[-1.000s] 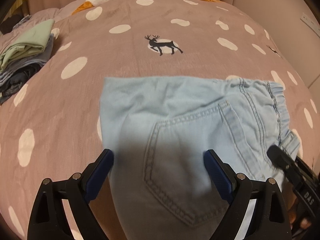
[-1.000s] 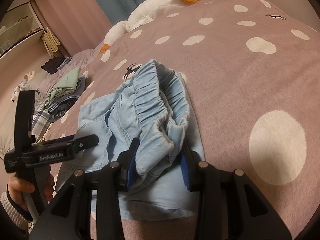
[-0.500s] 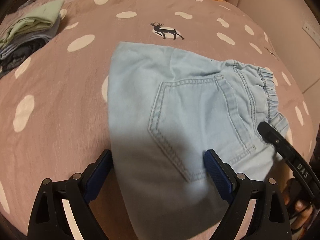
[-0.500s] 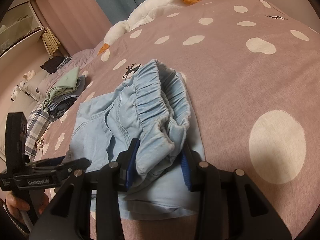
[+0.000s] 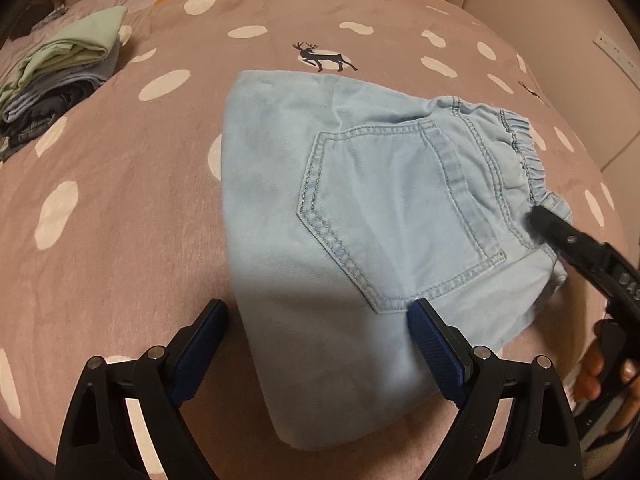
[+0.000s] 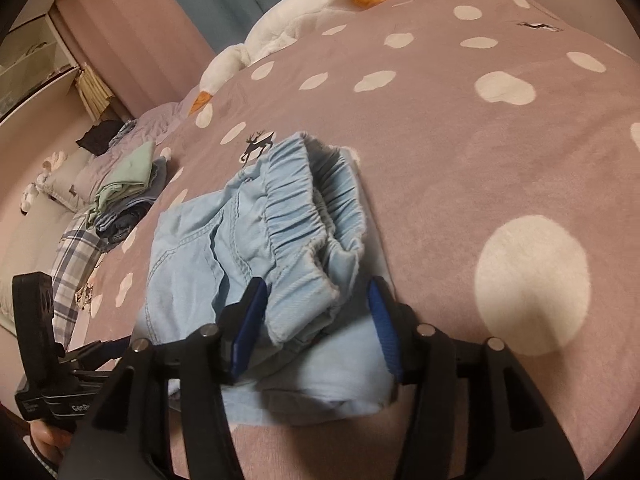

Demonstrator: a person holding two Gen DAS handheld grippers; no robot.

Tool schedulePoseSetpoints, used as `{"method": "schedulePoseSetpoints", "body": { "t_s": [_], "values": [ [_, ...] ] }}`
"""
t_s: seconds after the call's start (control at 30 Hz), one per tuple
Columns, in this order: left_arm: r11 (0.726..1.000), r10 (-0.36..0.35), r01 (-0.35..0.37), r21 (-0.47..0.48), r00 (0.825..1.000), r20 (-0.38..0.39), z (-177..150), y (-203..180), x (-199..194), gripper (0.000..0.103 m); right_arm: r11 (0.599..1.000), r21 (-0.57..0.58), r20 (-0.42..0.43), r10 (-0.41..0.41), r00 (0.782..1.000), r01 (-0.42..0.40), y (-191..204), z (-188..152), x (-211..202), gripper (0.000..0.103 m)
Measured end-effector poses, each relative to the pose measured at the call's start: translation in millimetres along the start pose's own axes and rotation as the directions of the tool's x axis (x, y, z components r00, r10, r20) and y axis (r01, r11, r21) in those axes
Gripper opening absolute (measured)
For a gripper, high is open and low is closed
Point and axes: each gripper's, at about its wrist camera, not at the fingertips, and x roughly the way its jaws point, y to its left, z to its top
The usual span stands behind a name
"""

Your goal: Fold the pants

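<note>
The light blue denim pants (image 5: pixel 360 216) lie folded on the mauve polka-dot bedspread (image 5: pixel 120 208), back pocket up, elastic waistband to the right. My left gripper (image 5: pixel 320 344) is open, hovering over the near folded edge with nothing between its pads. In the right wrist view the pants' (image 6: pixel 224 248) bunched waistband (image 6: pixel 316 216) lies between the blue pads of my right gripper (image 6: pixel 316 320), which stands open around it. The right gripper also shows at the right edge of the left wrist view (image 5: pixel 568 240).
A stack of folded clothes (image 5: pixel 60 80) with a green item on top sits at the far left of the bed. A white goose plush (image 6: pixel 280 36) lies at the head of the bed. A plaid cloth (image 6: pixel 72 264) lies beside the stack.
My left gripper has drawn back and up from the pants, so more of the folded stack shows. My right gripper's pads have spread wider around the waistband.
</note>
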Motion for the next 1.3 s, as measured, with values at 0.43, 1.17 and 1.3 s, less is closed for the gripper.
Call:
{"method": "schedulePoseSetpoints", "body": {
  "t_s": [0.43, 1.17, 1.3],
  "values": [
    [0.998, -0.046, 0.047, -0.033, 0.999, 0.011, -13.9, 12.7, -13.7, 0.092, 0.988, -0.148, 0.110, -0.029, 0.993, 0.045, 51.9, 0.8, -46.0, 0.069],
    [0.981, -0.106, 0.123, -0.147, 0.987, 0.118, -30.8, 62.7, -53.0, 0.092, 0.909, -0.408, 0.027, 0.100, 0.995, -0.081, 136.9, -21.8, -29.7, 0.025],
    [0.977, -0.085, 0.109, -0.182, 0.988, 0.132, -26.2, 76.3, -54.8, 0.088, 0.889, -0.422, -0.105, 0.148, 0.983, -0.179, 152.5, -44.4, -1.6, 0.020]
  ]
}}
